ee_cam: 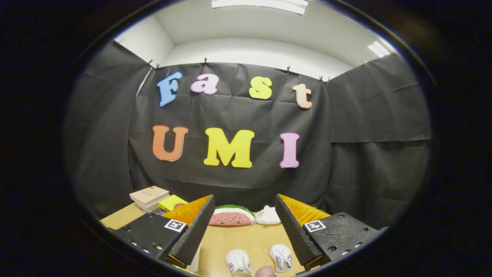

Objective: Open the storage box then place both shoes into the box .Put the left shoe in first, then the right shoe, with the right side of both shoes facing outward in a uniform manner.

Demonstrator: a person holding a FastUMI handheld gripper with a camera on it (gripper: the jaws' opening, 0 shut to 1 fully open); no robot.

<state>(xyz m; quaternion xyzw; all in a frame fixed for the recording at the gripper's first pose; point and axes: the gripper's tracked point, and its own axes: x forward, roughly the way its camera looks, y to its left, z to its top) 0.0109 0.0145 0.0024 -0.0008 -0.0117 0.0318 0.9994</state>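
Note:
My gripper (244,225) is held high above the wooden table (230,240), open, with nothing between its black ridged fingers (194,231). Two small white shoes lie on the table below and between the fingers: one shoe (238,262) on the left, the other shoe (281,257) on the right, close to the right finger. Both show red and blue marks on their sides. Under the left finger a pale edge (195,262) shows, which may be part of the storage box; I cannot tell.
Beyond the fingers a watermelon-slice toy (231,217) and a small white object (268,216) lie at the table's far edge. A stack of books (149,197) and a yellow box (172,202) sit at the far left. A rounded pinkish thing (265,272) shows nearest me.

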